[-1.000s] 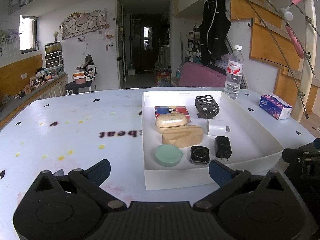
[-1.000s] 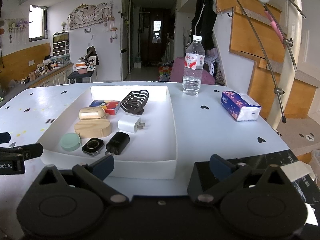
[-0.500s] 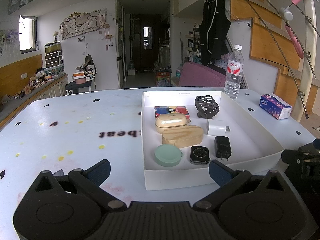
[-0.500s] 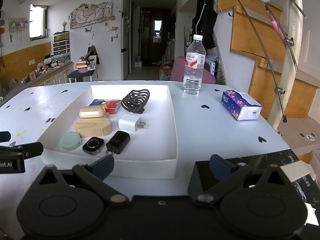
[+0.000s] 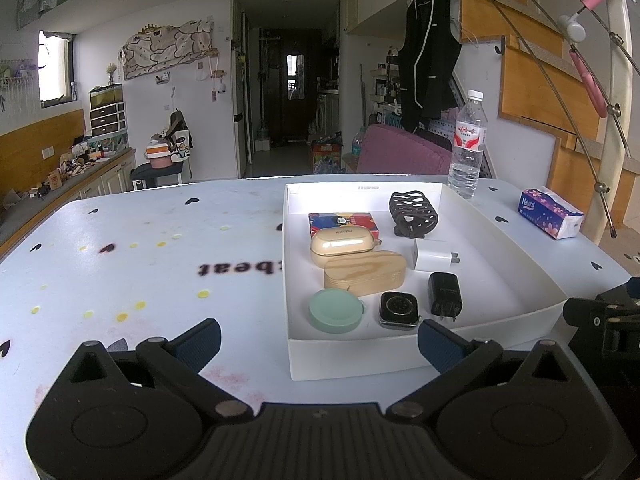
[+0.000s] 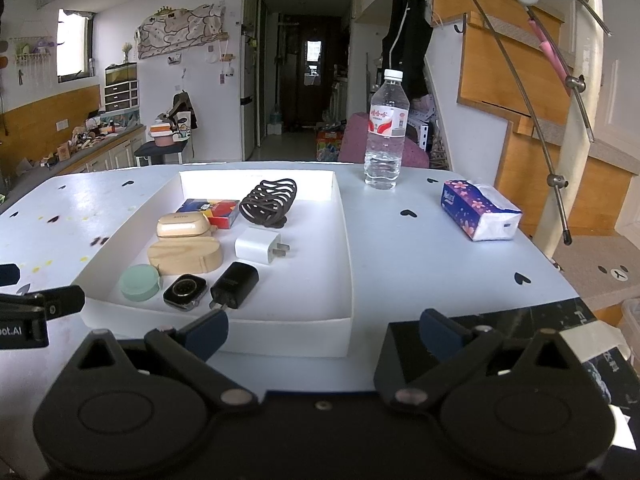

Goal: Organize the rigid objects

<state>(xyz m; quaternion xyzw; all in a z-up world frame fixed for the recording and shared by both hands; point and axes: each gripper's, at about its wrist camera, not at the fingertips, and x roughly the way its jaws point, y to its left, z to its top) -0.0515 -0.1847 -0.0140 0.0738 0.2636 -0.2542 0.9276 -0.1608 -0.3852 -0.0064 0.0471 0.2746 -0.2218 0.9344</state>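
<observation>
Resting on the pale table (image 5: 140, 248), a shallow white tray (image 5: 520, 256) is seen right of centre in the left wrist view and left of centre in the right wrist view. All the small rigid items are gathered in the tray's left half. At the near edge a mint-green round case (image 5: 335, 310) lies beside a smartwatch body (image 5: 398, 309), with a black charger plug (image 5: 445, 293) next to that. Behind them a wooden oblong case (image 5: 365, 272) is set, and a beige glossy earbud case (image 5: 343, 240) is seen just beyond it, touching or nearly touching. A white charger plug (image 5: 433, 255) lies right of these. Farther back a colourful flat box (image 5: 342, 221) and a dark lattice-patterned object (image 5: 413, 213) are placed near the tray's far wall.

The left gripper (image 5: 318, 340) is held low at the bottom of its frame, its blue-padded fingers spread wide with nothing between them, straddling the tray's near left corner. The right gripper (image 6: 324, 328) is likewise spread wide and empty, at the bottom of its frame before the tray's near right corner.

A clear water bottle (image 6: 386, 136) stands upright beyond the tray on the table, and a tissue pack (image 6: 480, 210) lies at the right of the frame, well apart from the tray.
</observation>
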